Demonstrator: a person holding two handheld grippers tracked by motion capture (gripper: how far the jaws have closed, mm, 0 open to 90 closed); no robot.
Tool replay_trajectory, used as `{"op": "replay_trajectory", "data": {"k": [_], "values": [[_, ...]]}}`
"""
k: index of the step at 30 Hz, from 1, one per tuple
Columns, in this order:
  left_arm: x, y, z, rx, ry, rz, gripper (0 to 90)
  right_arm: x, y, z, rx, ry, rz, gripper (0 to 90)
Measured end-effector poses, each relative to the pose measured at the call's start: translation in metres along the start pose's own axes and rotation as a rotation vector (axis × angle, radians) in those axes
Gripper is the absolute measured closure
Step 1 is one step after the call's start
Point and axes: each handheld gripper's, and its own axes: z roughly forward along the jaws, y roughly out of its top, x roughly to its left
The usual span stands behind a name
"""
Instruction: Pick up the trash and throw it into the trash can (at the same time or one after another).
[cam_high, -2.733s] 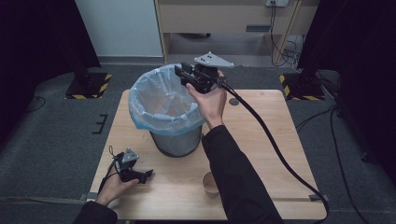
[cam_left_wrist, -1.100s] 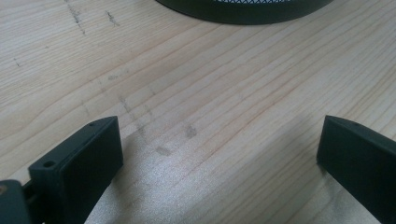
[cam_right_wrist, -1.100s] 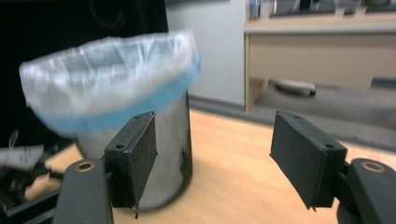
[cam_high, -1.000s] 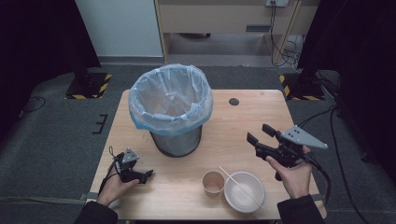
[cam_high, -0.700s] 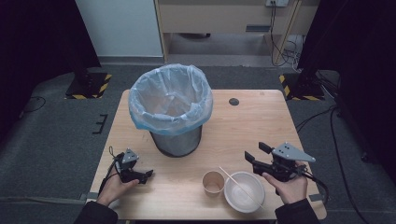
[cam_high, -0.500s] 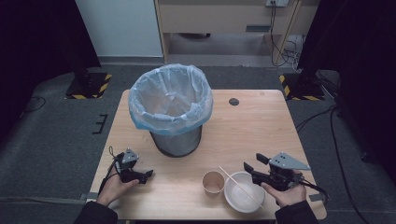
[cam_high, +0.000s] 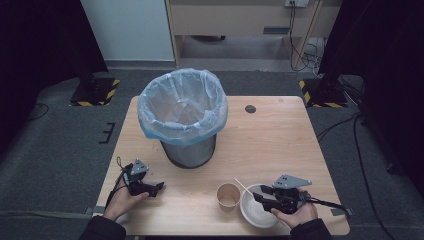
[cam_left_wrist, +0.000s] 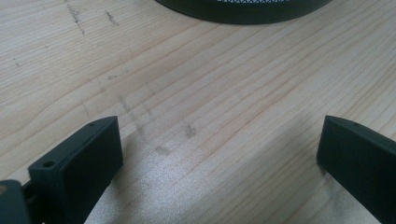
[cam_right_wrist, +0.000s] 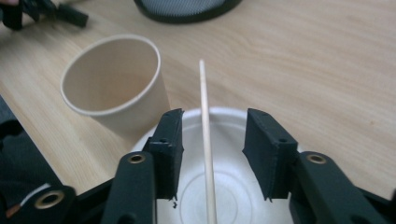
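I see a pale wood-grain counter (cam_high: 280, 145), a dark mesh bin with a light-blue translucent liner (cam_high: 182, 107), a tan paper cup (cam_right_wrist: 114, 84), a white round bowl (cam_right_wrist: 219, 186), a pale wooden stick (cam_right_wrist: 204, 135), and black claws (cam_right_wrist: 212, 154).

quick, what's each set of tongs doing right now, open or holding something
Left tongs: open, empty, low over the table.
Right tongs: open, straddling the stick over the white bowl, not gripping.

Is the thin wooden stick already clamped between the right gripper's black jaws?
No, the thin wooden stick runs through the gap of the right gripper, whose jaws stand apart on either side without touching it.
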Motion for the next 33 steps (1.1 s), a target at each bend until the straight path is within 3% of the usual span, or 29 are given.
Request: {"op": "replay_trajectory", "data": {"k": [10,18,33], "values": [[0.000,0.000,0.000,0.000,0.000,0.001,0.0,0.002,-0.006,0.012,0.132,0.006,-0.015,66.4],[0.000,0.000,0.000,0.000,-0.001,0.000,0.0,-0.003,-0.011,0.013,0.160,0.014,0.021,73.2],[0.000,0.000,0.000,0.000,-0.001,0.000,0.0,-0.005,-0.013,0.016,0.229,0.030,0.016,84.9]]}}
